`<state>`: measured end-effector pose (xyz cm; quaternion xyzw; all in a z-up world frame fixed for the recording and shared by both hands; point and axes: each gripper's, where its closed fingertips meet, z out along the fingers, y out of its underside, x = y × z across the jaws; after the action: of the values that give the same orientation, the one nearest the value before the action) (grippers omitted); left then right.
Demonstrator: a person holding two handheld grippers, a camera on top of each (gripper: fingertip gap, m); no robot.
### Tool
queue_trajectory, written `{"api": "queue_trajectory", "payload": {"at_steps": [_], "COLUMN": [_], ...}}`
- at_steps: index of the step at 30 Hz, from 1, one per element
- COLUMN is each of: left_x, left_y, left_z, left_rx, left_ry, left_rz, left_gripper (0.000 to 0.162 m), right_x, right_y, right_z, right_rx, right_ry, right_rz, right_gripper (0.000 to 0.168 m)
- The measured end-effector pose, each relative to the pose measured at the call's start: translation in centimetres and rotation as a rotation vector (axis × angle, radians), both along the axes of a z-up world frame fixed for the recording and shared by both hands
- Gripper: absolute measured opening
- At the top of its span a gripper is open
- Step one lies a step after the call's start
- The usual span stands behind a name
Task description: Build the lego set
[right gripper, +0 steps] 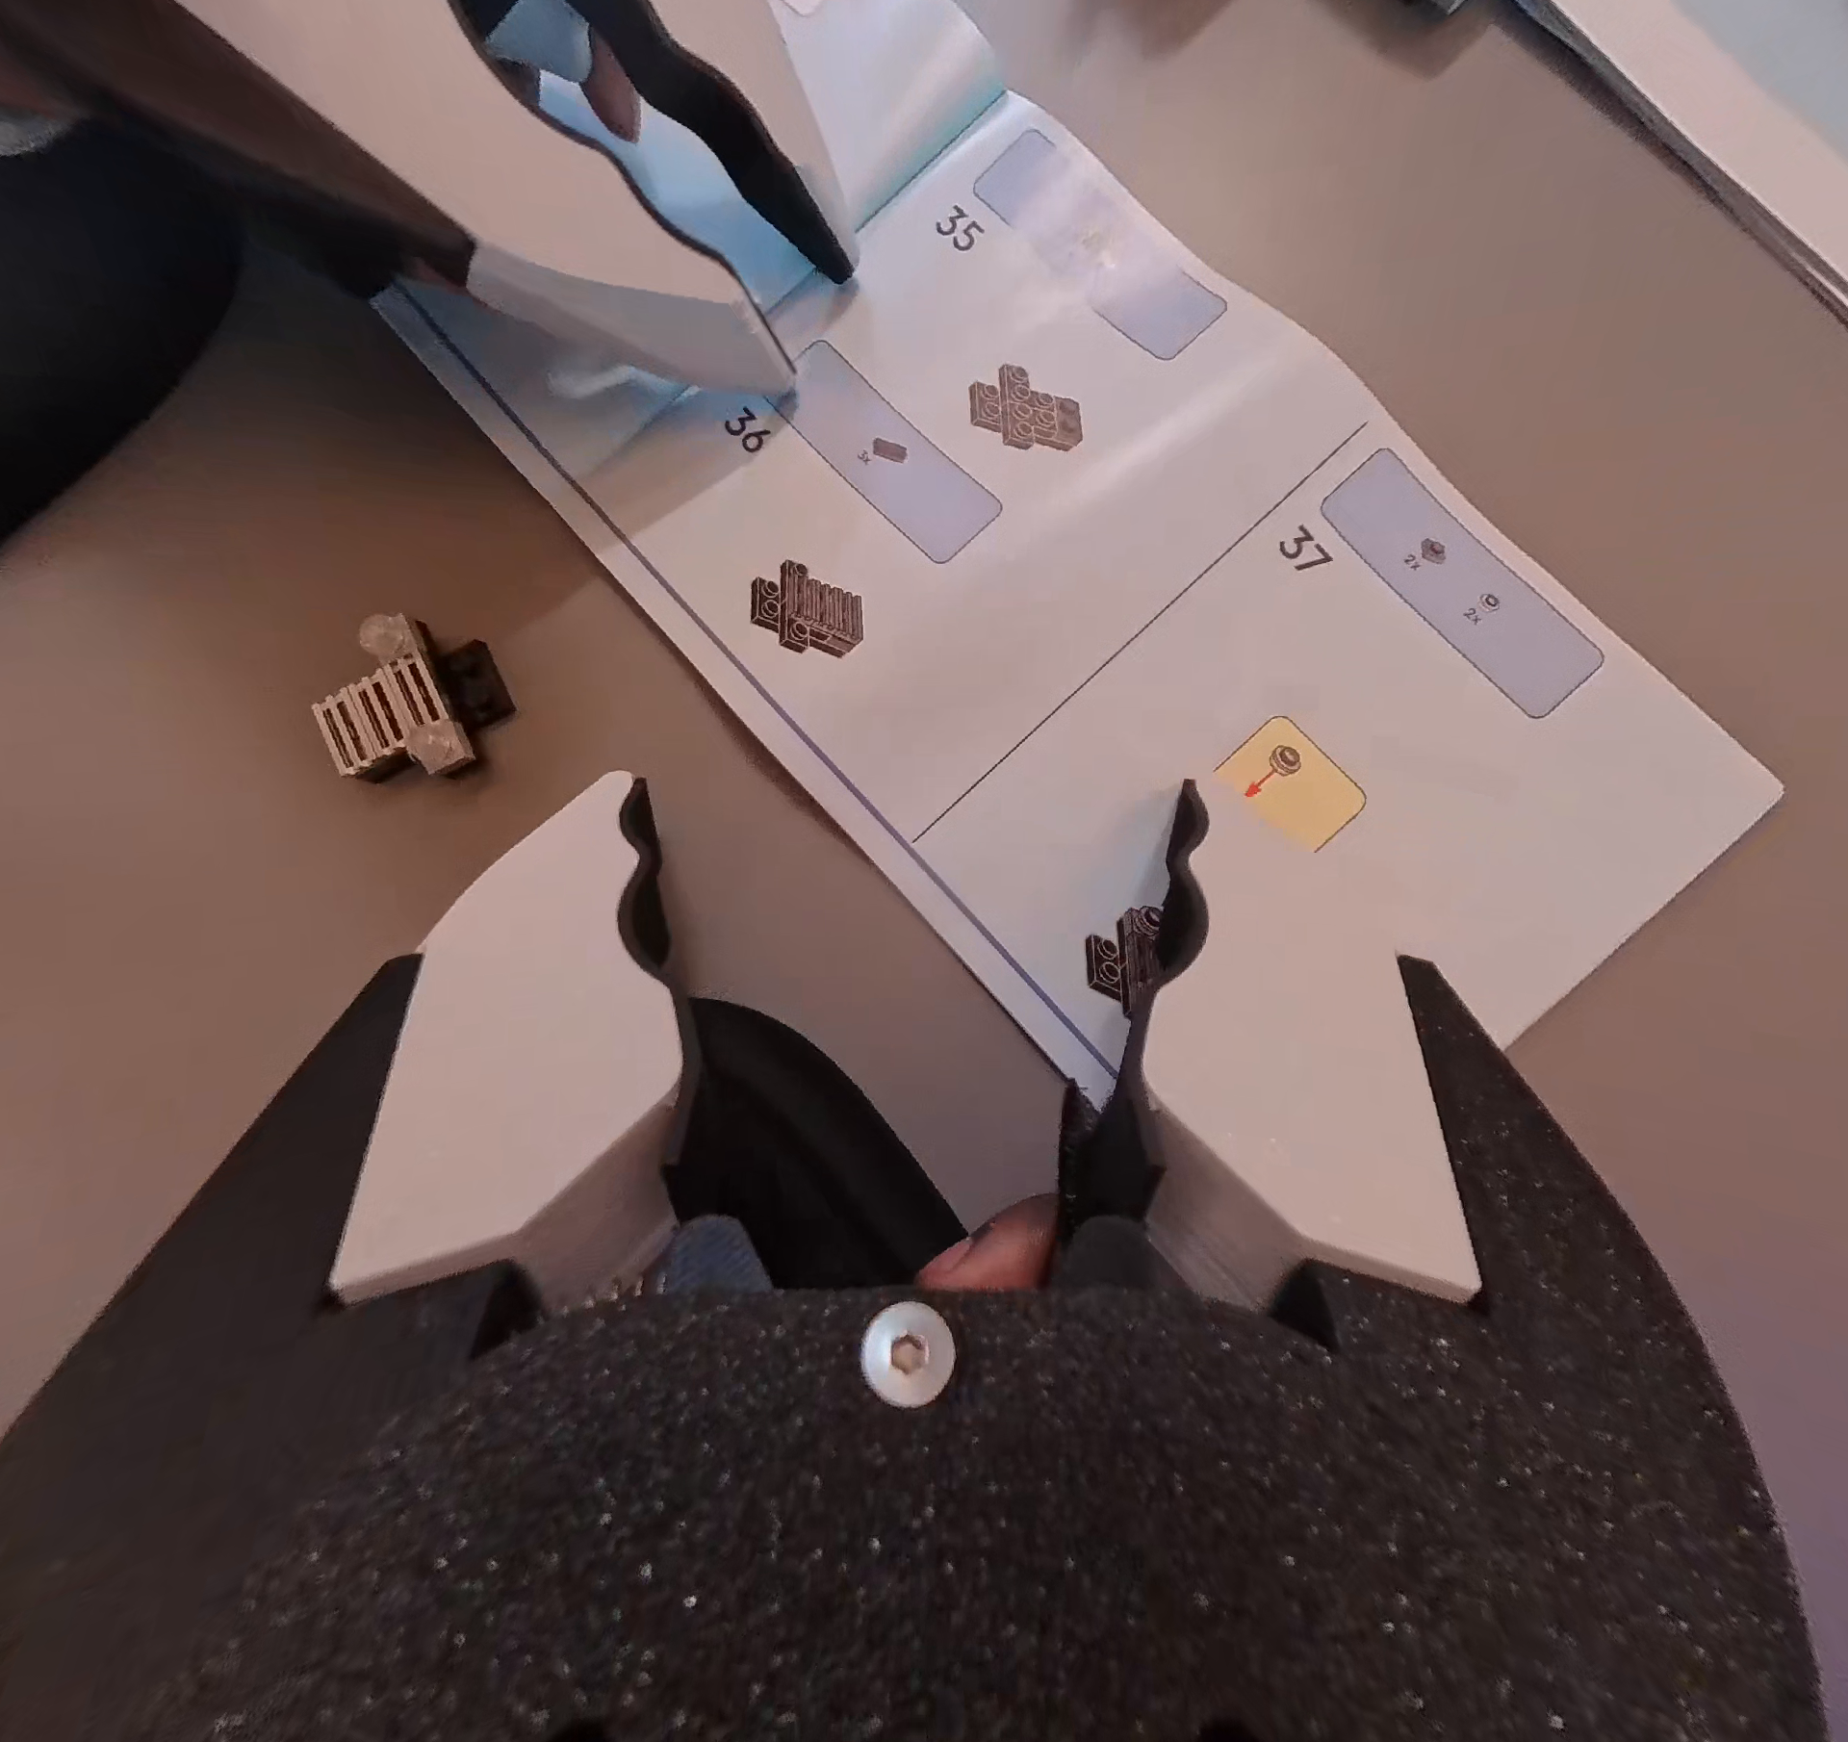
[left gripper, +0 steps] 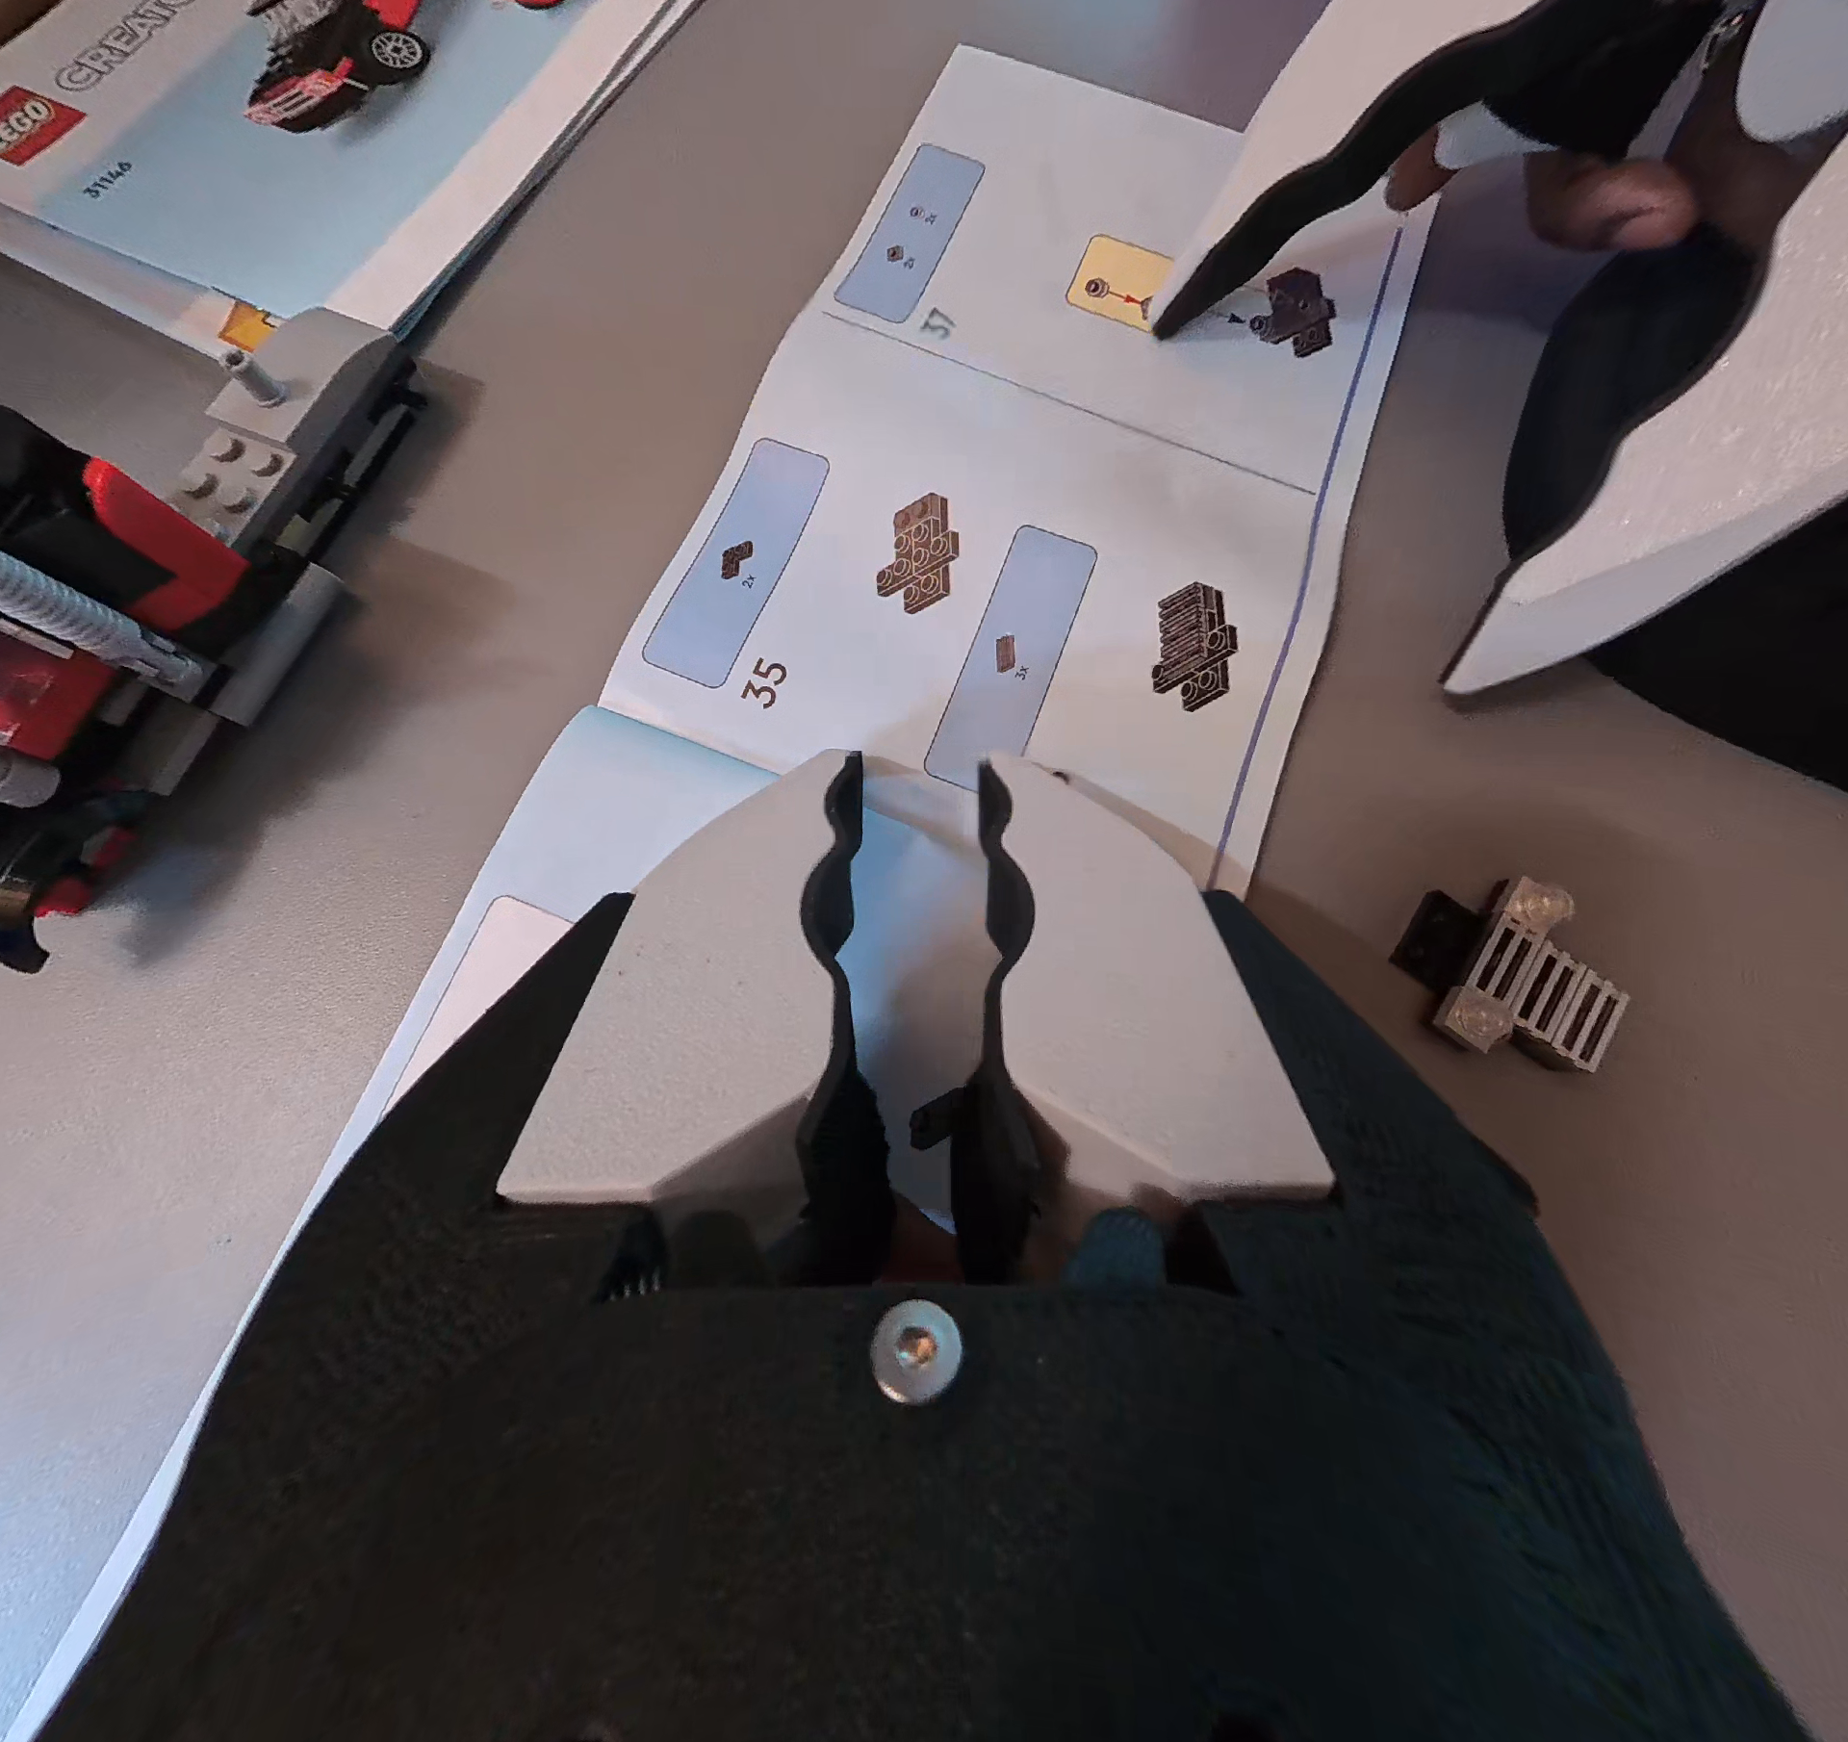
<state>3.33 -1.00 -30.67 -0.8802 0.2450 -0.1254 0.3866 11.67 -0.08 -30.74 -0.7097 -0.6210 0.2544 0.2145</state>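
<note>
An open instruction booklet (left gripper: pixel 1050 454) lies on the grey table and also shows in the right wrist view (right gripper: pixel 1150 514). A small assembly of grey grille tiles, black bricks and clear round studs (left gripper: pixel 1510 979) sits on the table beside the booklet (right gripper: pixel 410 704). My left gripper (left gripper: pixel 920 769) is empty, its jaws a narrow gap apart, tips down on the booklet's fold (right gripper: pixel 815 329). My right gripper (right gripper: pixel 912 787) is wide open and empty. One of its fingertips (left gripper: pixel 1165 324) rests on the far page by a yellow box. The grille assembly lies left of it.
A partly built vehicle in grey, black and red (left gripper: pixel 150 594) stands at the left. Closed booklets (left gripper: pixel 300 94) lie stacked behind it, and their edge shows in the right wrist view (right gripper: pixel 1700 94). A person's fingers (left gripper: pixel 1600 194) show behind the right gripper.
</note>
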Motion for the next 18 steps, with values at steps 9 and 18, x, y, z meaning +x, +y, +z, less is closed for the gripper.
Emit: {"api": "queue_trajectory", "payload": {"at_steps": [9, 18], "left_x": [-0.9, -0.9], "left_y": [0.5, 0.6], "left_z": [0.5, 0.8], "left_rx": [-0.020, -0.018], "left_ry": [-0.103, -0.144], "left_rz": [0.080, 0.084], "left_gripper": [0.048, 0.060], "right_x": [-0.4, -1.8], "right_y": [-0.4, -1.1], "right_z": [0.2, 0.2], "right_rx": [-0.017, -0.024], "right_ry": [0.023, 0.018], "right_rz": [0.010, 0.059], "right_gripper": [0.098, 0.094]}}
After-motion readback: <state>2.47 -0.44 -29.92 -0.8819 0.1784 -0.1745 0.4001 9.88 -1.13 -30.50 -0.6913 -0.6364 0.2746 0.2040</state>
